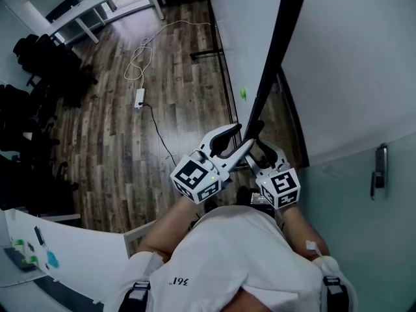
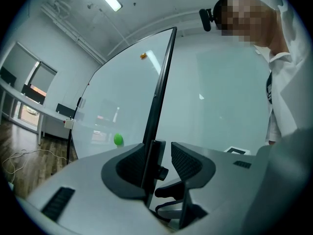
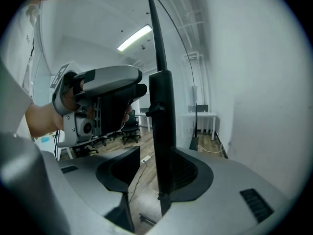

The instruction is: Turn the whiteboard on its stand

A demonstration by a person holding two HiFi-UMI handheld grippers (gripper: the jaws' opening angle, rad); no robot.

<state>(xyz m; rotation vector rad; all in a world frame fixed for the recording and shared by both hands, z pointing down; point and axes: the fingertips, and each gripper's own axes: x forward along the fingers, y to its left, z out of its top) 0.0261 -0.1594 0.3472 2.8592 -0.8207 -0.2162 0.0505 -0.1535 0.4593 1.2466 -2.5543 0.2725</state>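
Both the left tongs (image 2: 162, 161) and the right tongs (image 3: 154, 173) stand apart astride the dark edge of the whiteboard (image 1: 276, 51), its lower end hidden behind them

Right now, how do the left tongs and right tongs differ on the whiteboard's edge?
The whiteboard's black edge sits against the left tongs' left-side pad but the right tongs' right-side pad. In the head view the left tongs reach it from the left, the right tongs from the right. Both stand open astride it.

One whiteboard (image 1: 250, 38); two grippers (image 1: 239, 137) (image 1: 265, 149); two magnets (image 2: 118, 139) (image 2: 143, 56); one power strip (image 1: 139, 97); office chairs (image 1: 45, 57), perhaps four, too dark.
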